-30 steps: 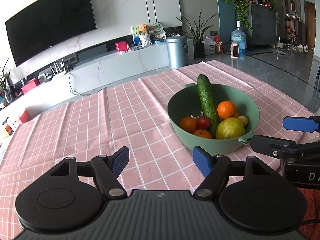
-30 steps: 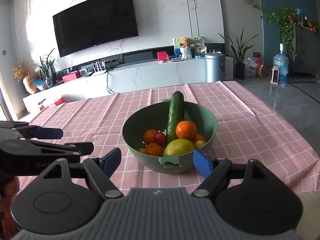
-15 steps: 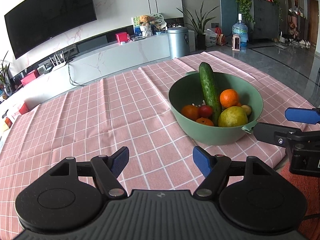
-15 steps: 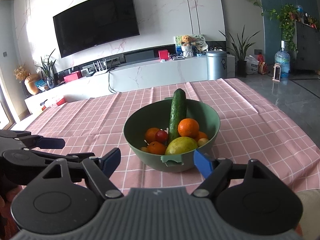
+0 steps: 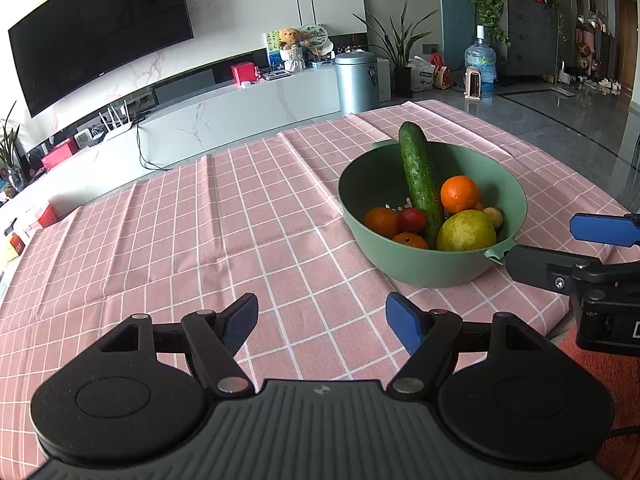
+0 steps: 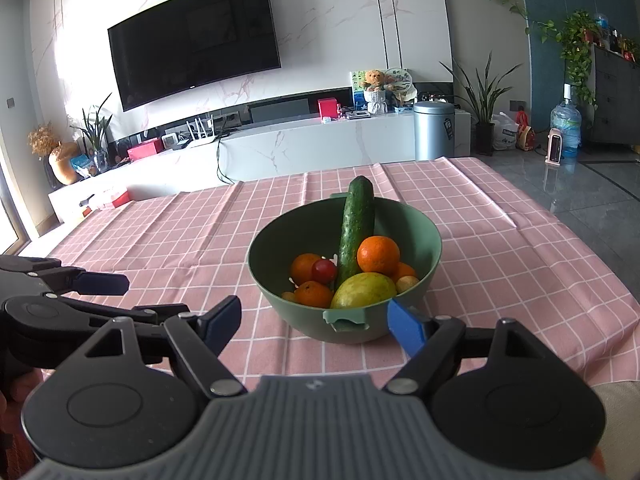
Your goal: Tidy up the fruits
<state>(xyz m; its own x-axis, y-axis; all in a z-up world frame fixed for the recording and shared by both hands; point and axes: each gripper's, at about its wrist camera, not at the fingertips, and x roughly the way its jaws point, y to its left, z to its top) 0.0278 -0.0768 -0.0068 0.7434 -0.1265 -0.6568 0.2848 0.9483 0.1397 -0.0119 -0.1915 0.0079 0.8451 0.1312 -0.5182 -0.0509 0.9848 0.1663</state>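
Note:
A green bowl stands on the pink checked tablecloth. In it a cucumber leans upright, with several oranges, a yellow-green pear and a small red fruit. My left gripper is open and empty, low over the cloth, left of and nearer than the bowl. My right gripper is open and empty just in front of the bowl's near handle.
The pink tablecloth covers the table to its edges. Beyond stand a white TV cabinet, a grey bin and plants. The right gripper shows at the right edge of the left wrist view.
Both grippers have edged slightly closer to the bowl, which sits larger in both views. Jaws remain open and empty.

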